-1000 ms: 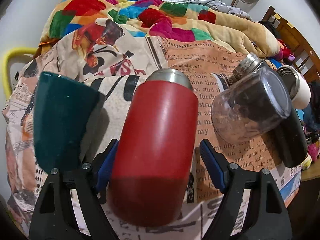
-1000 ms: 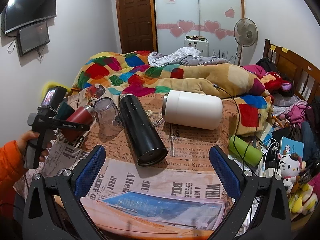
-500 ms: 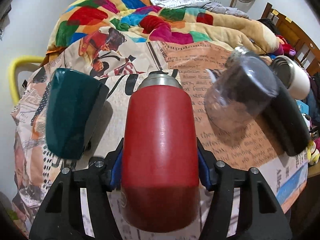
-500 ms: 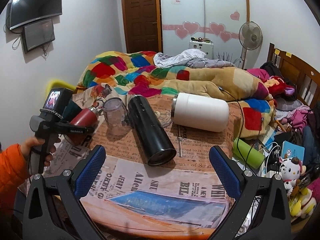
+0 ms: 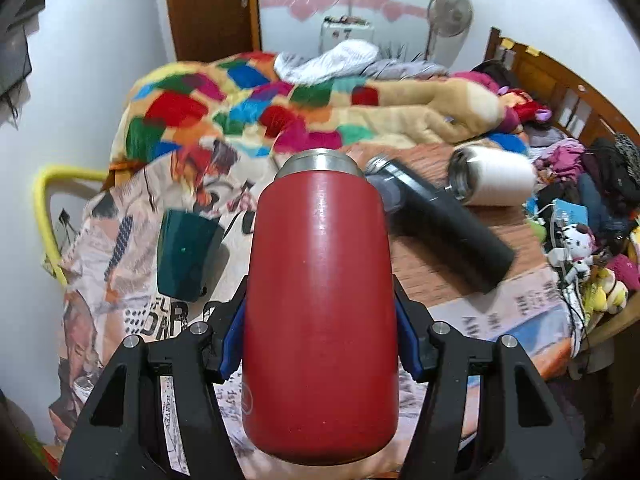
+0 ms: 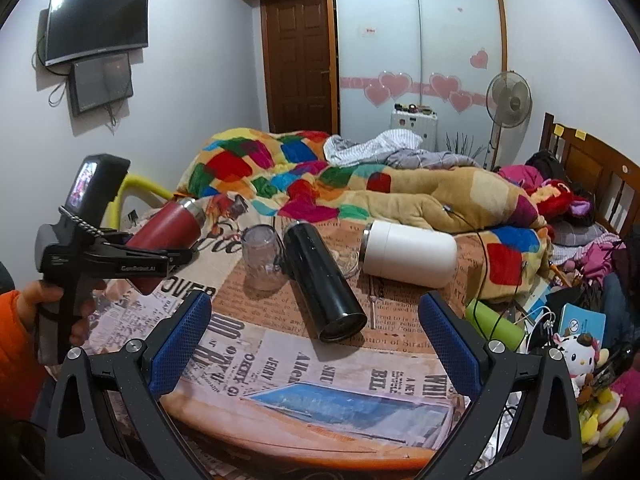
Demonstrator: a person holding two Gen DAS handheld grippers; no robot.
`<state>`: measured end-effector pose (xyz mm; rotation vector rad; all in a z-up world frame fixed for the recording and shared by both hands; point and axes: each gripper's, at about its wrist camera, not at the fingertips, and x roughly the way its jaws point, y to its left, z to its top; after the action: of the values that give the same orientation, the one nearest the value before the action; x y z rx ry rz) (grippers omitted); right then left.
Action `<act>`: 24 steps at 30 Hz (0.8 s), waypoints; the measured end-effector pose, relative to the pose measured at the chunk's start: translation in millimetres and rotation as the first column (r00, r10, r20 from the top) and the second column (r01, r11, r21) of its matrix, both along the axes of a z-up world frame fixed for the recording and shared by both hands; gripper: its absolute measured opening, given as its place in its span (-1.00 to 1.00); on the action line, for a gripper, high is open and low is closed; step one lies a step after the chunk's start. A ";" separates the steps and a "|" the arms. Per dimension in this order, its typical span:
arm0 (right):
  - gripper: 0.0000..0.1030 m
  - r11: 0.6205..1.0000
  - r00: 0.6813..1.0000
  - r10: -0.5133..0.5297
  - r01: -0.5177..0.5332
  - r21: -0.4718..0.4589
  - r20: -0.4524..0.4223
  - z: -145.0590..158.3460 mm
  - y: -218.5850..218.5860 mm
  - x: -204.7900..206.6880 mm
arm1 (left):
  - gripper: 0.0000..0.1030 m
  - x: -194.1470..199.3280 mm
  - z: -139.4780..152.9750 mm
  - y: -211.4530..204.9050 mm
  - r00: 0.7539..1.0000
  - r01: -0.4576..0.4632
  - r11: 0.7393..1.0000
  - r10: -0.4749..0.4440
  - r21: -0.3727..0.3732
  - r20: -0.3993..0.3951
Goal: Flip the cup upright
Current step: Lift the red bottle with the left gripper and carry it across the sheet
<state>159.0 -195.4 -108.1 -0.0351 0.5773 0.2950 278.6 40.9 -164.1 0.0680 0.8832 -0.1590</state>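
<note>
My left gripper (image 5: 320, 340) is shut on a red metal cup (image 5: 320, 300) with a steel rim and holds it lifted off the newspaper-covered table (image 5: 500, 320), steel mouth end pointing away and upward. The right wrist view shows the same red cup (image 6: 168, 228) tilted in the left gripper (image 6: 160, 258) above the table's left side. My right gripper (image 6: 316, 340) is open and empty over the table's near edge.
A dark green cup (image 5: 184, 256) lies mouth-down at the left. A clear glass jar (image 6: 260, 256), a black flask (image 6: 320, 280) and a white flask (image 6: 408, 252) lie on the table. A green bottle (image 6: 492, 324) and soft toys (image 6: 576, 356) are at the right edge. A bed with a quilt (image 6: 280, 168) is behind.
My left gripper closed on the red cup and lifted it off the table, tilting its mouth end upward. My right gripper stayed open and barely moved.
</note>
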 end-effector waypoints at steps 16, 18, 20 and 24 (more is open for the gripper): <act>1.00 0.999 0.999 -0.014 0.013 0.033 0.038 6.1 -24.4 -19.9 | 0.19 -63.1 23.0 -93.8 0.979 0.192 0.981 -0.192 0.001 0.069; 1.00 0.999 0.999 -0.018 0.017 0.037 0.032 4.0 -27.7 -20.2 | 0.19 -62.2 9.3 -103.7 0.978 0.206 0.978 -0.206 -0.010 0.042; 1.00 0.999 1.000 -0.021 0.021 0.036 0.023 0.5 -30.8 -18.8 | 0.19 -58.6 -6.0 -110.2 0.977 0.212 0.977 -0.212 -0.018 0.010; 1.00 0.999 1.000 -0.029 0.030 0.029 -0.006 -9.7 -36.2 -12.9 | 0.19 -46.2 -44.5 -119.1 0.975 0.204 0.978 -0.207 -0.045 -0.075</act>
<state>146.1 -231.6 -117.8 0.0025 0.5787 0.2749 232.5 -78.2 -208.6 0.1192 0.9520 -0.3735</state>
